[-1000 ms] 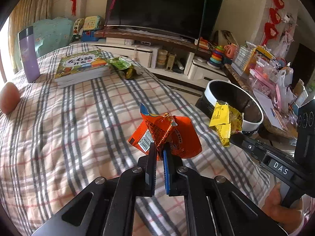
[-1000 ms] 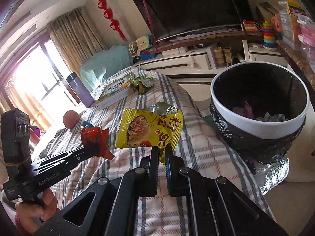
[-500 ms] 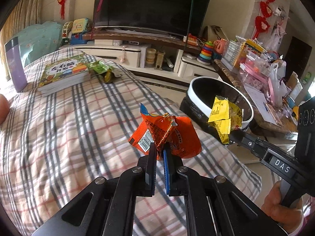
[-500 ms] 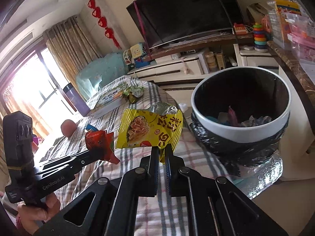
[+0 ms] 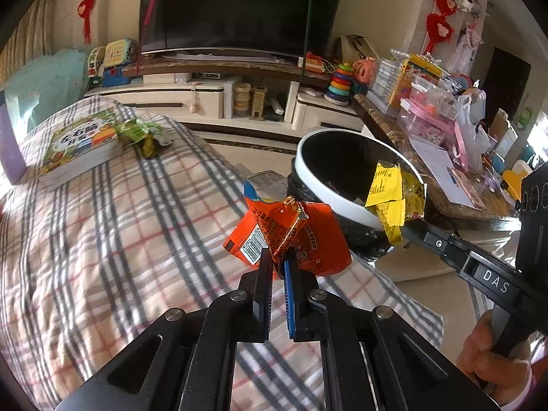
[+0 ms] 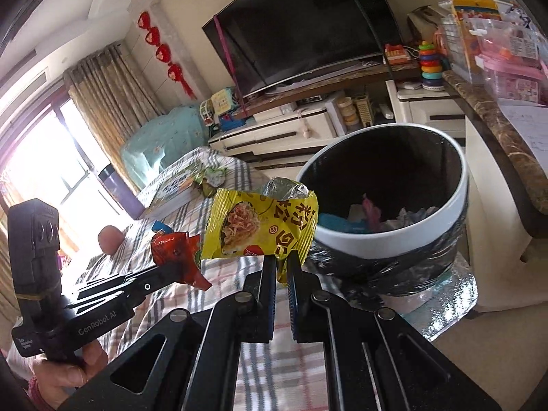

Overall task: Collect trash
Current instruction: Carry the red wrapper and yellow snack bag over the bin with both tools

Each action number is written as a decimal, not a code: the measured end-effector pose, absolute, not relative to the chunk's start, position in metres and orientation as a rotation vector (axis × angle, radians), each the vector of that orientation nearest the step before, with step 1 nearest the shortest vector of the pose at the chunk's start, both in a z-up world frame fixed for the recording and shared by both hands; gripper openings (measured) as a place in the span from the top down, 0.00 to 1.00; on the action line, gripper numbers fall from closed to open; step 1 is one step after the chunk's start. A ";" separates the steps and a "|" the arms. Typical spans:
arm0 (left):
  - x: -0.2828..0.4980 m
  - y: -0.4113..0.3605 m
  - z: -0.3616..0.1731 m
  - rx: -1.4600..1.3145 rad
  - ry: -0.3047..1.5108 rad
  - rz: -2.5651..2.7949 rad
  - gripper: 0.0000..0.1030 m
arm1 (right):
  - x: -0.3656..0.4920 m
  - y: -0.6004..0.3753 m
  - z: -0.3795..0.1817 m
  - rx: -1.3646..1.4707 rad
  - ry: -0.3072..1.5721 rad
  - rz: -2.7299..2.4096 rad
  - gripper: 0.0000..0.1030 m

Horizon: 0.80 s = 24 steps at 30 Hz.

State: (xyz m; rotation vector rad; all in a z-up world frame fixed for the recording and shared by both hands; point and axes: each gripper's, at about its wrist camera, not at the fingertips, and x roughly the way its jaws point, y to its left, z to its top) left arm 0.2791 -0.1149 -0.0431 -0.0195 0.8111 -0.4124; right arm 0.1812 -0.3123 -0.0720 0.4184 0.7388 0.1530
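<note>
The left hand-held gripper [image 5: 278, 262] is clamped on an orange snack wrapper [image 5: 291, 236] held above the plaid bed [image 5: 102, 233], just short of the trash bin [image 5: 328, 202]. The right hand-held gripper [image 6: 281, 267] pinches a yellow noodle packet [image 6: 260, 227] beside the bin's rim (only its view shows trash inside the bin).

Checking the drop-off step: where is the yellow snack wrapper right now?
The yellow snack wrapper is pinched in the right gripper, held in the air just left of the trash bin rim, with the left gripper's orange wrapper on its other side.
</note>
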 end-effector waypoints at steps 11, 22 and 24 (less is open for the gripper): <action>0.295 -0.144 -0.042 0.004 0.808 -0.450 0.95 | 0.181 -0.345 -0.069 0.429 0.727 0.098 0.94; 0.315 -0.168 -0.036 0.015 0.796 -0.480 0.95 | 0.190 -0.371 -0.068 0.430 0.720 0.058 0.94; 0.317 -0.172 -0.036 0.017 0.793 -0.485 0.95 | 0.192 -0.375 -0.067 0.430 0.722 0.052 0.94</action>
